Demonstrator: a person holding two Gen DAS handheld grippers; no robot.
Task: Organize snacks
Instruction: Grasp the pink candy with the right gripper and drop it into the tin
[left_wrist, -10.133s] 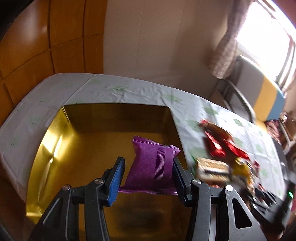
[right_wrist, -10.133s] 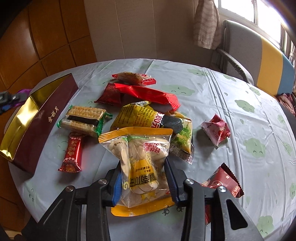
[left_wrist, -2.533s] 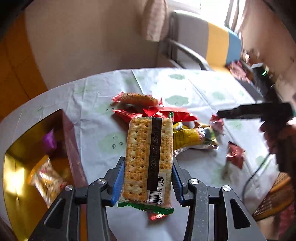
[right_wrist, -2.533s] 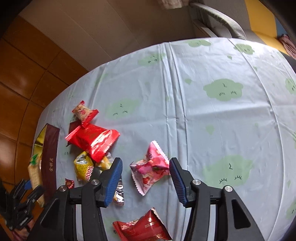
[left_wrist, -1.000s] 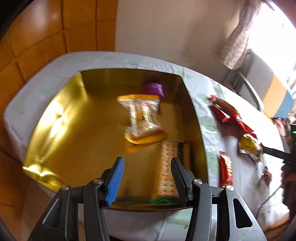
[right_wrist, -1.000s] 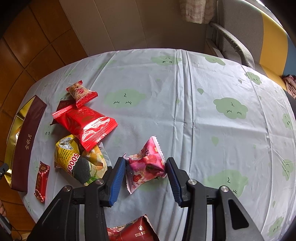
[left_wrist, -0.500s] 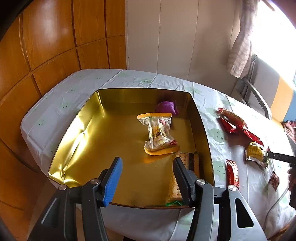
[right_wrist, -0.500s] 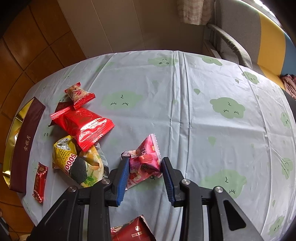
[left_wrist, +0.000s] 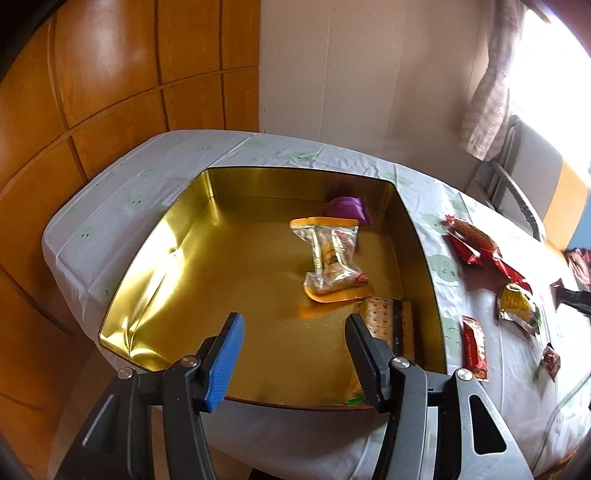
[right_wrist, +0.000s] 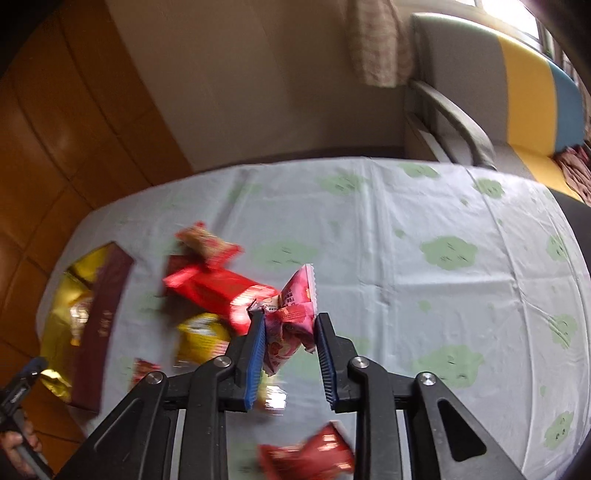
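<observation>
The gold box (left_wrist: 159, 258) holds a purple packet (left_wrist: 345, 208), a clear bag with yellow ends (left_wrist: 332, 258) and a cracker pack (left_wrist: 388, 325) against its right wall. My left gripper (left_wrist: 293, 319) hovers open and empty over the box's near edge. In the right wrist view my right gripper (right_wrist: 290, 315) is above the table with its jaws closing. Its pads press on a crumpled pink packet (right_wrist: 295, 295) that hangs clear of the cloth. Below lie a red packet (right_wrist: 218, 291) and a yellow bag (right_wrist: 201, 334), both blurred.
Loose snacks lie to the right of the box: red packets (left_wrist: 476, 243), a yellow bag (left_wrist: 515, 304), a red bar (left_wrist: 474, 347). Another red packet (right_wrist: 306, 458) sits near the front edge. The cloud-print tablecloth (right_wrist: 443, 258) stretches right. A striped armchair (right_wrist: 517, 92) stands behind.
My right gripper closed on the pink packet and lifted it off the table. My left gripper, which held the cracker pack, has left it in the box and stands empty.
</observation>
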